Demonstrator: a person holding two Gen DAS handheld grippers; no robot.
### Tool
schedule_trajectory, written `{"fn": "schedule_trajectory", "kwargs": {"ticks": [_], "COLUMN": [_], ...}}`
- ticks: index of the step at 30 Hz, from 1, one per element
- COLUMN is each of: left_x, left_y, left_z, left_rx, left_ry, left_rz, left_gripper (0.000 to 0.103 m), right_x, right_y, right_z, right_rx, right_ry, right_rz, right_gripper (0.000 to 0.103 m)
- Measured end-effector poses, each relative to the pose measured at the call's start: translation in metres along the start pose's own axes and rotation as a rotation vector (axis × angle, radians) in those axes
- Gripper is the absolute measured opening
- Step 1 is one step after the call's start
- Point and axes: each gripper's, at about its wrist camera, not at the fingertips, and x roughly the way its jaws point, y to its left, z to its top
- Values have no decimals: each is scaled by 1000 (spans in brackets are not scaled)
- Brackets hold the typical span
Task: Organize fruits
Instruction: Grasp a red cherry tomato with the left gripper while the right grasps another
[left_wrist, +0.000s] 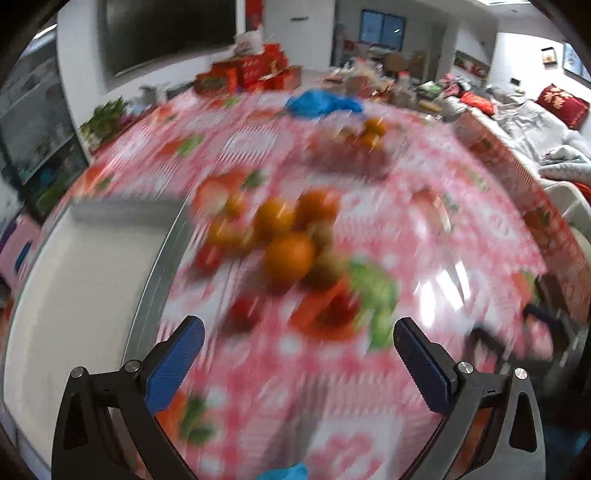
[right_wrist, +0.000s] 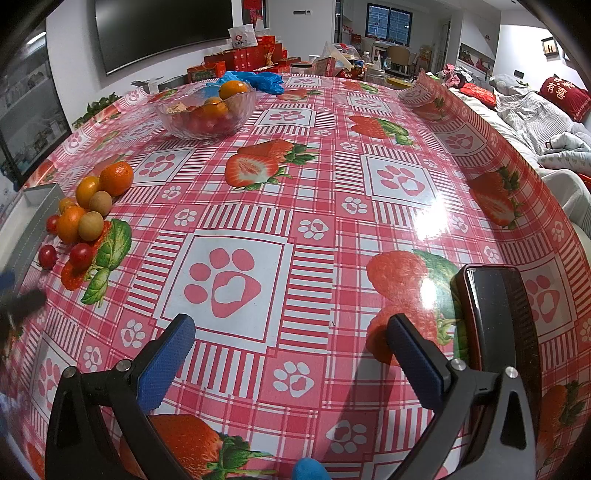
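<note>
Hovering over the tablecloth (right_wrist: 332, 192), left tool (left_wrist: 298, 345) spread wide and empty, right tool (right_wrist: 291, 338) likewise, loose fruit pile (right_wrist: 86, 214) untouched.

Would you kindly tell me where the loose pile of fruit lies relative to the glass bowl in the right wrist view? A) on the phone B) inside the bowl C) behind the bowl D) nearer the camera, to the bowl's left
D: the loose fruit pile sits on the tablecloth nearer and left of the glass bowl.
</note>
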Motion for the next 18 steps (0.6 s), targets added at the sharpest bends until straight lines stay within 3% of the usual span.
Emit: {"fn": "schedule_trajectory", "kwargs": {"ticks": [4, 9, 13, 18], "left_x": [15, 24, 21, 21], "left_y": [-10, -11, -13, -15], "left_z": [-21, -22, -30, -28], "left_rx": [34, 8, 25, 40], "left_ry": [49, 54, -1, 37], "left_rz": [50, 29, 28, 22], "left_gripper": [103, 103, 103, 103], "right_x": [0, 0, 1, 2], "right_y": [-1, -2, -6, -10], "right_z": [0, 0, 0, 2], "right_rx": [0, -1, 0, 6], "right_ry": [0, 0, 0, 20], "right_rz": [0, -1, 0, -2], "right_gripper": [103, 103, 103, 103]}}
